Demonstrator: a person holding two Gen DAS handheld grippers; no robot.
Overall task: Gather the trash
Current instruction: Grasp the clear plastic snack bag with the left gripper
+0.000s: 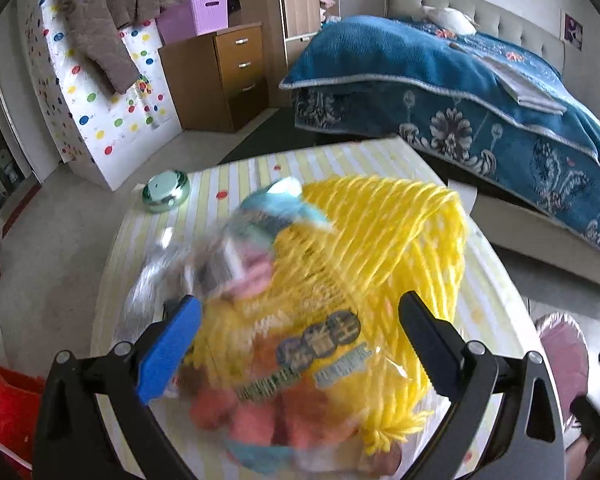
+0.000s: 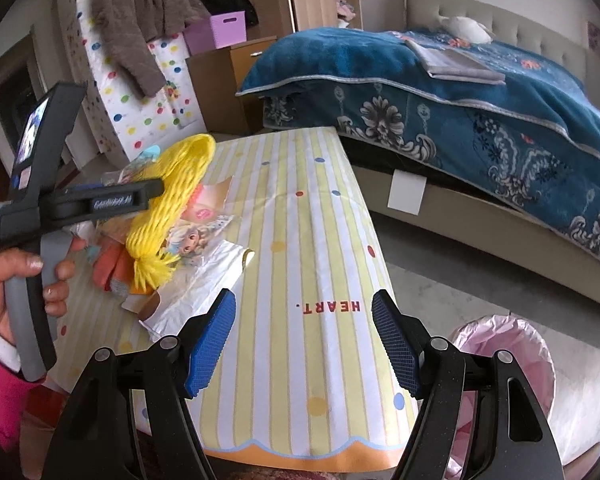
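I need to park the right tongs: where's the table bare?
Bare: the striped cloth around the HEART print, out to the far corner. Crowded: the left side, with the yellow net, wrappers and left tongs.

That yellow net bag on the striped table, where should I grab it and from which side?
Grip the yellow net bag across its bunched middle, coming from above and from the near table edge. It is soft mesh lying long on the table, narrow enough for open jaws to span. The left gripper already straddles it that way. Avoid the frayed end, which would likely slip.
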